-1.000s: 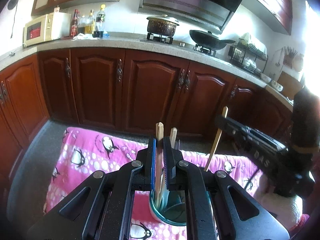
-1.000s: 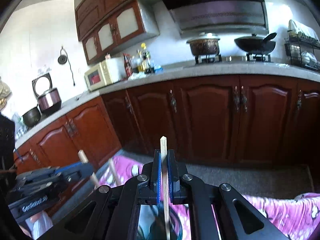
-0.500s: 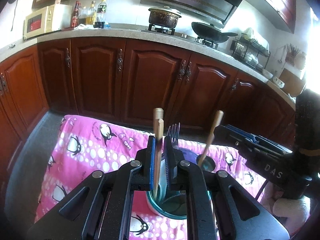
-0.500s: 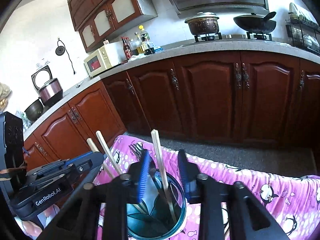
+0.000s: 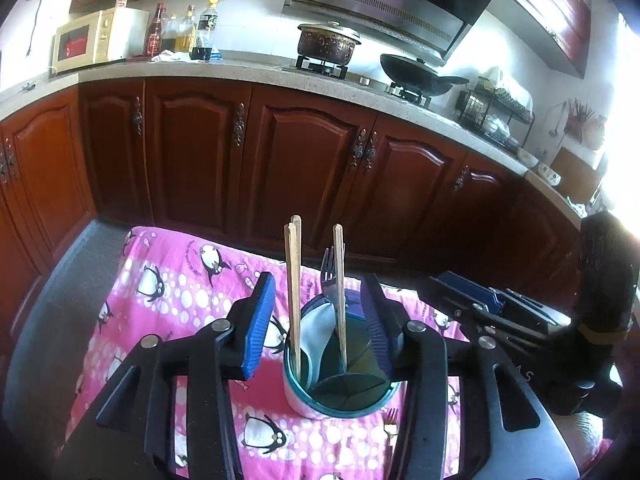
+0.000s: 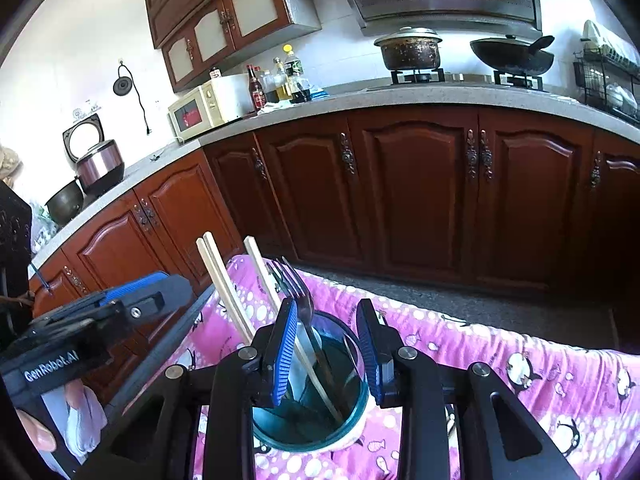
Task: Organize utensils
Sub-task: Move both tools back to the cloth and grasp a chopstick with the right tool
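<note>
- The left tongs (image 5: 318,326) stand wide apart, their blue ribbed pads (image 5: 259,322) holding nothing and touching nothing.
- Between and just below those pads sits a round teal-rimmed holder cup (image 5: 340,402) with white outer wall and inner dividers, resting on the pink penguin-print cloth (image 5: 168,280) that covers the tabletop.
- A pair of pale wooden chopsticks (image 5: 293,280) stands nearly upright in the cup's left compartment, between the left tongs' pads and apart from both.
- A third wooden chopstick (image 5: 339,280) rises beside a dark metal fork (image 5: 329,276), tines up, closer to the right pad.
- The right tongs (image 6: 326,346) are also spread wide, empty, hovering over the same cup (image 6: 312,436) and straddling its rim from above.
- In the right wrist view the fork (image 6: 294,284) leans just past the left pad; whether they touch cannot be told.
- The pair of chopsticks (image 6: 224,284) slants off to the left of the right tongs.
- The left device's black body sits at the far left of the right tongs, with a thumb (image 6: 36,434) at its underside.
- Both tools point toward the dark red wooden kitchen cabinets (image 5: 312,168) beyond the cloth.
</note>
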`<state>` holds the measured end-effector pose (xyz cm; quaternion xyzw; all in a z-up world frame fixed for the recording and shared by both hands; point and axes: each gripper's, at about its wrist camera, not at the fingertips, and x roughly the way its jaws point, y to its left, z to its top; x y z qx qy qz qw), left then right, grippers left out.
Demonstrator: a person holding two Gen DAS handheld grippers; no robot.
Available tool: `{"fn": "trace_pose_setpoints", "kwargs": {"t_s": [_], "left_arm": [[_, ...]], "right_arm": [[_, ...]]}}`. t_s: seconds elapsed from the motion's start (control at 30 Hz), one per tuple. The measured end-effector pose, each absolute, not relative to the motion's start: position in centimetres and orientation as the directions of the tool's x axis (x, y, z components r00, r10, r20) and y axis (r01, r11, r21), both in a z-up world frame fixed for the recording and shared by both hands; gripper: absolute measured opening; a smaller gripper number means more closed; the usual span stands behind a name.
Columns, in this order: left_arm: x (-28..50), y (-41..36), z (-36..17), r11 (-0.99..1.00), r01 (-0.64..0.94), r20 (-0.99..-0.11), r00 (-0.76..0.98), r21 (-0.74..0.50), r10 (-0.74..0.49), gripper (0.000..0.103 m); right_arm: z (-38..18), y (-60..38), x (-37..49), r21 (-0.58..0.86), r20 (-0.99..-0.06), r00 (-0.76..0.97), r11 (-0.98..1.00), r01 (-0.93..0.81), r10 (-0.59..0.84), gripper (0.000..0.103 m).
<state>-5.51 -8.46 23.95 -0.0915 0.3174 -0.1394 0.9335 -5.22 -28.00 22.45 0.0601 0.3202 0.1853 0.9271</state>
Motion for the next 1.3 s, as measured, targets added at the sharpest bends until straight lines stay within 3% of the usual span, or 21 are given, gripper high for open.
{"fn": "trace_pose_setpoints", "kwargs": {"t_s": [0.63,1.03,1.3], "left_arm": [[-11.8,-10.2,23.9,0.924,0.279,-0.573,0.725,-0.262,-0.382,0.052],[-14.2,-14.1,17.9,0.904,0.349,-0.675,0.606,-0.248,-0.420,0.052],[-14.6,-16.1,12.7,0.910,0.358,-0.761,0.525,-0.209,-0.381,0.052]], "right_arm": [[20.9,-31.4,-11.9,0.183,-0.623,0.727,0.958,-0.222,0.287,0.037],[11.7,-37.9,-15.0,0.246,-0.778,0.581,0.967,-0.067,0.238,0.040],[7.6,-36.9,-13.7,0.321,-0.817,0.484,0.944,-0.070,0.314,0.025]]}}
